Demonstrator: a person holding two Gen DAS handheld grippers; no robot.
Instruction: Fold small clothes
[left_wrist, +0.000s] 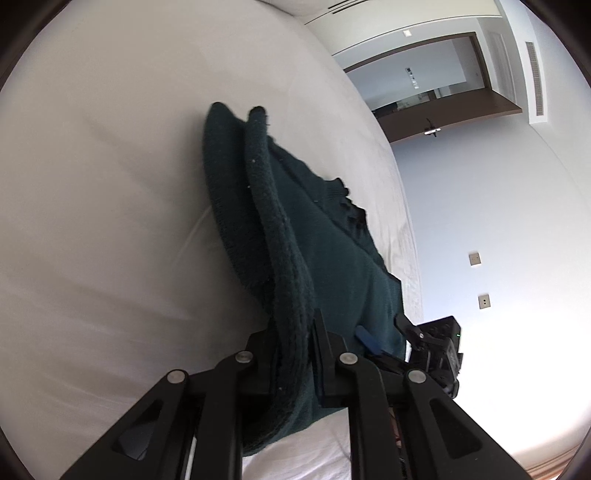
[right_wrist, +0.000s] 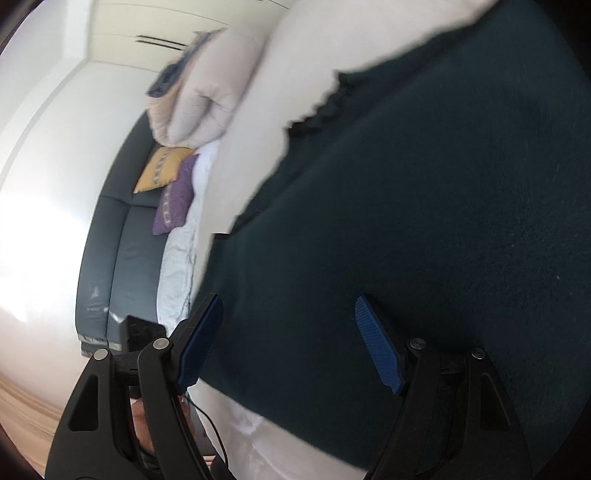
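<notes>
Left gripper (left_wrist: 291, 354) pinches dark green garment (left_wrist: 325, 236), seemingly stretching away lengthwise.

Dark teal garment (left_wrist: 332, 251) on white bedsheet (left_wrist: 110, 184); yellow cushion (right_wrist: 162, 170), purple cushion (right_wrist: 175, 201).

Daylight floods both fisheye views, blowing out the wall (left_wrist: 517, 350) at lower right in the left wrist picture and the wall (right_wrist: 40, 221) at left in the right wrist picture to white glare. The dark green garment (left_wrist: 332, 251) reads nearly black, its knit texture lost in shadow, and throws a soft shadow on the white bedsheet (left_wrist: 110, 184). Straight lines bow hard toward the black circular rims, and motion blur smears the pillows (right_wrist: 207, 92) and the garment's edge in the right wrist picture.
</notes>
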